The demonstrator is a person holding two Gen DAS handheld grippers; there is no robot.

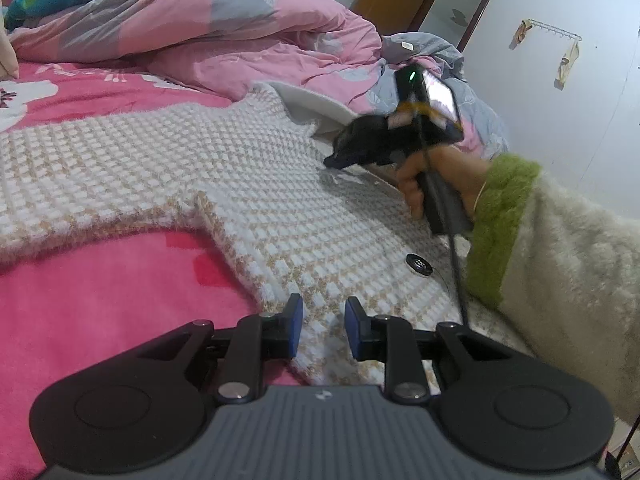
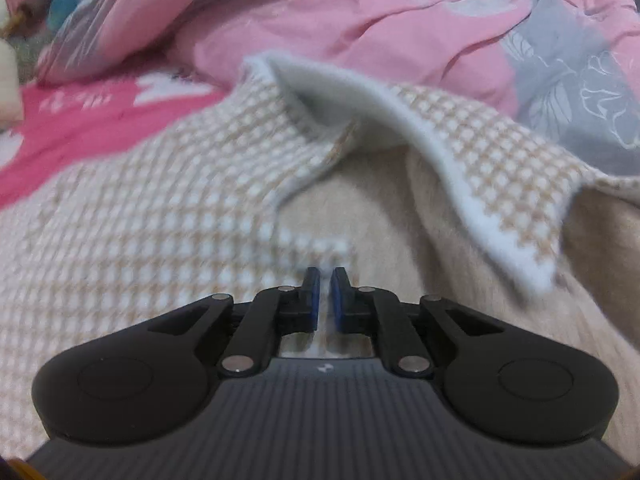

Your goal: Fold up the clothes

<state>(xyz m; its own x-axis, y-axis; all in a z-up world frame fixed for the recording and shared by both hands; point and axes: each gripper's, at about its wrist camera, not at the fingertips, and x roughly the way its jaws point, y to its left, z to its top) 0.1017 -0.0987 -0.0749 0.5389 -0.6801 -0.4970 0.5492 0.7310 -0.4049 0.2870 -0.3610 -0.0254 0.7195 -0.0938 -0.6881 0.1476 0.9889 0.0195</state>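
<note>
While the cardigan lies flat — collar points away

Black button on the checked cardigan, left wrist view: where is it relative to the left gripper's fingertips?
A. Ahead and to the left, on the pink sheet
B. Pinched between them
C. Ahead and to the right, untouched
C: the black button lies on the checked cardigan, beyond and right of the open left gripper.
</note>
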